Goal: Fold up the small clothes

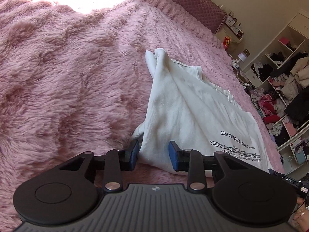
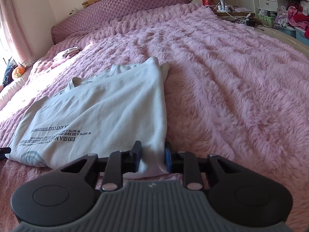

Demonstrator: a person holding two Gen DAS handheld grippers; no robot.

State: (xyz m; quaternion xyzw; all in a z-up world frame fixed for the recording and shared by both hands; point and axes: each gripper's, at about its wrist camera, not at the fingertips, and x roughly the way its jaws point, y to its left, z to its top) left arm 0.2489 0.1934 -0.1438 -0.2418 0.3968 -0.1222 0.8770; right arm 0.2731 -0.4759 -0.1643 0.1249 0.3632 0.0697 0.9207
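Fold in hand: white T-shirt (image 2: 108,104) lay on the pink bedspread (image 2: 231,81), hem near, collar far.
My left gripper (image 1: 154,155) and right gripper (image 2: 152,159) each stood narrowed on a near hem corner. I judged its long axis ran near to far; next, both corners needed carrying toward the collar together.

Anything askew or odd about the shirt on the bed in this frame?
The white T-shirt on the pink fuzzy blanket is only partly folded: one side is bunched into a ridge, and a sleeve tip pokes out. No damage visible.
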